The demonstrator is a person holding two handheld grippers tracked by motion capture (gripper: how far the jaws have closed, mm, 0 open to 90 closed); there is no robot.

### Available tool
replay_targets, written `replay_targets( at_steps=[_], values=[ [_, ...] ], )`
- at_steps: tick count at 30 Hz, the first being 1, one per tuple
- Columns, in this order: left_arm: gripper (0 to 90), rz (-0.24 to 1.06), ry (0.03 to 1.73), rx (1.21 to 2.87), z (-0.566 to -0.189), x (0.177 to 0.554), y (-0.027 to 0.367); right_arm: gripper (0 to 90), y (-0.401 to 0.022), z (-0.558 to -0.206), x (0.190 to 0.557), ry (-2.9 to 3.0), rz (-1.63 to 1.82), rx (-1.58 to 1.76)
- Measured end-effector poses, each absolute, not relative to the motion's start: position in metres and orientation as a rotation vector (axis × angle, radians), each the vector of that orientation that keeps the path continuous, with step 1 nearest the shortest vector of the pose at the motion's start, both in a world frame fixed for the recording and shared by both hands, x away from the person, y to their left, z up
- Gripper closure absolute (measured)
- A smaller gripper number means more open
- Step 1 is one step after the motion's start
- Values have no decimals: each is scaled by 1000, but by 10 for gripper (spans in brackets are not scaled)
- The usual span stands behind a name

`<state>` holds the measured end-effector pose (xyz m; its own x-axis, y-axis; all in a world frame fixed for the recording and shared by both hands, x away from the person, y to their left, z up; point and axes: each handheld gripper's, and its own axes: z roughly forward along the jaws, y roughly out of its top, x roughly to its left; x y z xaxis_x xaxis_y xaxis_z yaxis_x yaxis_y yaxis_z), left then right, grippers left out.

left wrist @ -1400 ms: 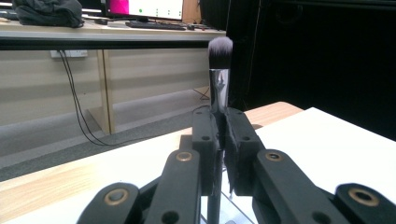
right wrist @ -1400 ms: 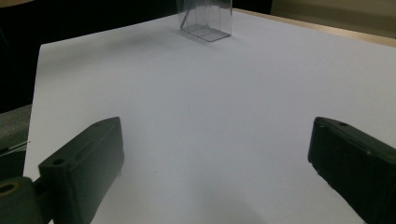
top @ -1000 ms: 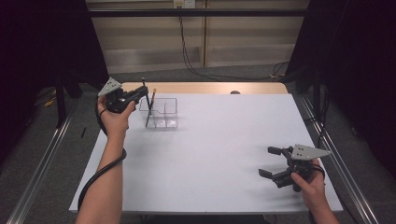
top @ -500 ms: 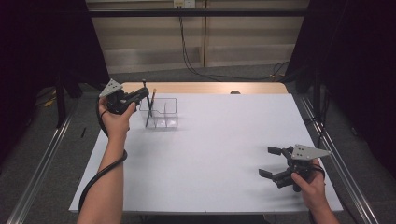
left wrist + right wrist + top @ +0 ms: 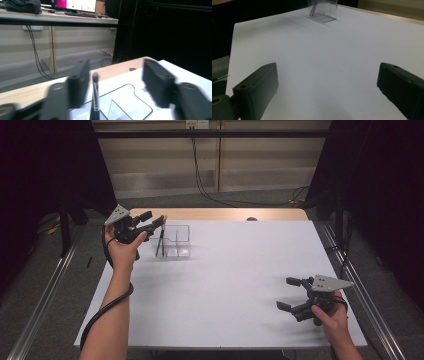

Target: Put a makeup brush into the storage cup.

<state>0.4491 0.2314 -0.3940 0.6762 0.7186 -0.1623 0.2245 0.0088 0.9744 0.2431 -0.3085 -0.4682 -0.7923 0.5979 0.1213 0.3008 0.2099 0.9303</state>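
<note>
Covering wooden table [image 5: 220, 214], white sheet [image 5: 235, 290], dark curtains [image 5: 380, 195]

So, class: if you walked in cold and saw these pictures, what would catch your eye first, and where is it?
First, the clear plastic organiser at the far left of the white table, with a slim dark makeup brush standing in it. The left gripper hovers right at it; its jaws have just been opening, and the brush stands between them, apart from the pads. At the near right corner, the right gripper rests open over bare table.
</note>
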Motion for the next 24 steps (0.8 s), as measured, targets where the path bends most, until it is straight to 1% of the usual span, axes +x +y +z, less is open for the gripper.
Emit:
replay_targets(
  at_steps=[1,3,5,11,19,24],
  values=[
    [286,447,818,1556,-394,448,232,31,-308,-468,243,2222,1611,848],
    [264,443,807,1566,-394,447,232,31,-308,-468,243,2222,1613,848],
    [209,436,804,1570,-394,445,232,31,-308,-468,243,2222,1613,846],
    [105,428,809,1572,-397,441,232,31,-308,-468,243,2223,1610,848],
    [48,398,807,1571,-403,432,231,31,-307,-468,243,2222,1610,847],
    [21,400,783,1573,-406,426,230,31,-307,-468,242,2221,1611,843]
  ],
)
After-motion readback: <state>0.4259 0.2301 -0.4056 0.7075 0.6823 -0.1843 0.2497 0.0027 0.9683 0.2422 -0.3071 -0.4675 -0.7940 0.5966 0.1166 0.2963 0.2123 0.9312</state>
